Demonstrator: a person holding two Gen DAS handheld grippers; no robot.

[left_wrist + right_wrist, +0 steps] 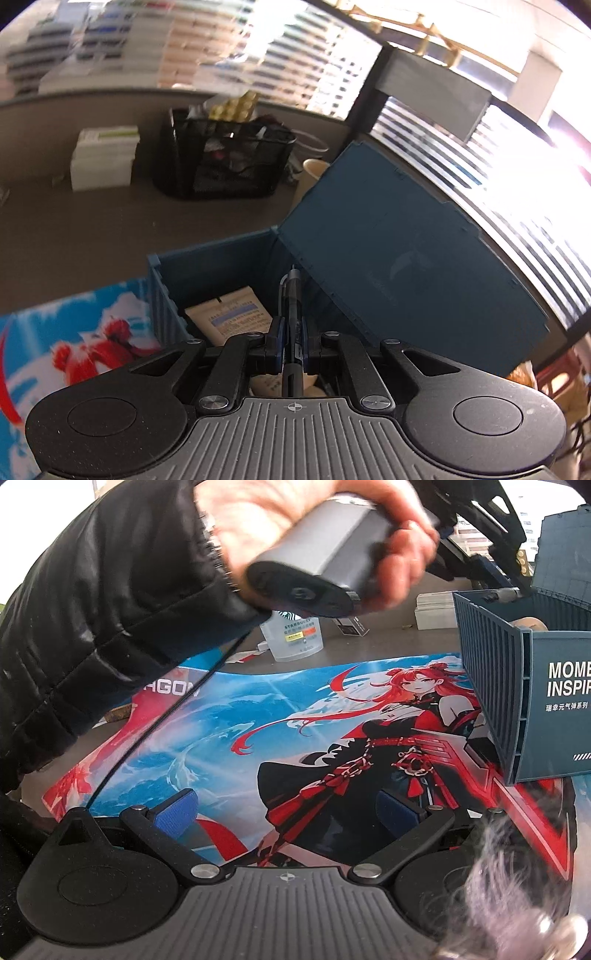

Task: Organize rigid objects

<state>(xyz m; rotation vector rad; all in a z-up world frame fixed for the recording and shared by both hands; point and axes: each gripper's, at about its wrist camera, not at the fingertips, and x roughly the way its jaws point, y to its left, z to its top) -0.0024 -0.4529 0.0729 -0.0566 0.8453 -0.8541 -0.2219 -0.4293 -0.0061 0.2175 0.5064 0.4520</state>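
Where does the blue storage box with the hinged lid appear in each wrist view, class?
Left wrist view: blue box sits centre, lid raised to the right, just beyond the left gripper holding a pen.
Right wrist view: right edge, ribbed side showing.
Shared landmark: the illustrated mat.

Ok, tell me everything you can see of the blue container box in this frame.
The blue container box looks like moulded dark teal plastic styled as a shipping container, with ribbed side walls and white lettering on one end. Its hinged lid stands open, tilted back. It sits at the edge of the illustrated desk mat. Inside lies a beige printed packet. The left gripper, shut on a dark pen, holds the pen above its opening.
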